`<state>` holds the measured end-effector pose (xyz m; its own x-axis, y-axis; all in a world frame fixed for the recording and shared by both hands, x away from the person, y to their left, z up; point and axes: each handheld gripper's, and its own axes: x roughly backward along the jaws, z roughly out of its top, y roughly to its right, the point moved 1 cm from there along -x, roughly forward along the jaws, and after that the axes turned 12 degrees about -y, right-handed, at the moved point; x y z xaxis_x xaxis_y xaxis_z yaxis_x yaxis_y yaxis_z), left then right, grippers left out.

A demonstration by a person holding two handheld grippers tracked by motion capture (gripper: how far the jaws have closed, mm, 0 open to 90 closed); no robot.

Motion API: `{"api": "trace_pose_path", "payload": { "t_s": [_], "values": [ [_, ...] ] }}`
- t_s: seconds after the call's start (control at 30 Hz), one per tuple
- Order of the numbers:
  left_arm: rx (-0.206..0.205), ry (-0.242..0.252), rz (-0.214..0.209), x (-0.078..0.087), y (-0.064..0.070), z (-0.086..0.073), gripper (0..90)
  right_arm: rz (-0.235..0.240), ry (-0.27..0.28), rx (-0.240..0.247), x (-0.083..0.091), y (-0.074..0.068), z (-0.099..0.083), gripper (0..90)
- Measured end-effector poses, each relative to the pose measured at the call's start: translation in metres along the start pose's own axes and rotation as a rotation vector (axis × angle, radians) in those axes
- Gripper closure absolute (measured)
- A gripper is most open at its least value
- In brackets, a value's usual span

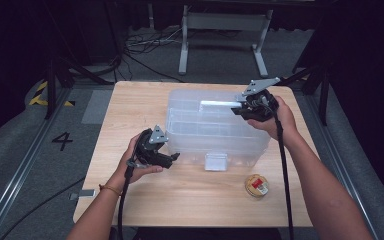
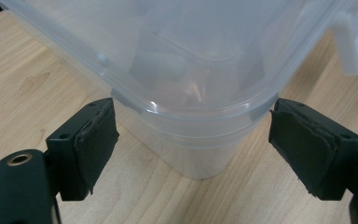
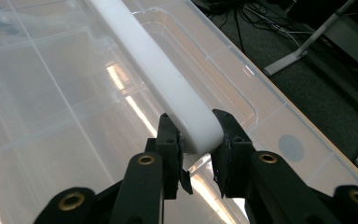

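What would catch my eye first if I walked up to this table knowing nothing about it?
Most likely the big clear plastic box in the middle of the wooden table, with a claw at each end. The right claw is shut on the box's white handle, while the left claw stands open around the box's near left corner. A small round tin sits alone near the table's front right.

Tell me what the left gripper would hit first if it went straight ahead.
Most likely the near corner of the clear box: it sits right between the left gripper's open fingers, just ahead of them. Depth is hard to judge.
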<state>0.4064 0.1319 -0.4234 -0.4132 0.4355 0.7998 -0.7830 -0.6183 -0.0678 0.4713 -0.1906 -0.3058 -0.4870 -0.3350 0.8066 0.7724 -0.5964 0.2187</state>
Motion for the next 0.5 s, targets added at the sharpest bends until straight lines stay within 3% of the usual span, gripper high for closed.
{"api": "trace_pose_path", "payload": {
  "t_s": [0.1, 0.3, 0.5],
  "values": [
    [0.019, 0.052, -0.029, 0.007, -0.003, -0.002, 18.8, 0.011, -0.002, 0.003, 0.001, 0.002, 0.001, 74.4],
    [0.008, 0.060, -0.028, 0.015, -0.004, -0.005, 26.3, 0.021, -0.012, -0.031, 0.004, 0.009, 0.007, 74.2],
    [0.054, 0.108, -0.032, 0.023, -0.006, -0.005, 34.2, 0.015, -0.064, -0.086, 0.009, 0.014, 0.018, 73.3]
  ]
}}
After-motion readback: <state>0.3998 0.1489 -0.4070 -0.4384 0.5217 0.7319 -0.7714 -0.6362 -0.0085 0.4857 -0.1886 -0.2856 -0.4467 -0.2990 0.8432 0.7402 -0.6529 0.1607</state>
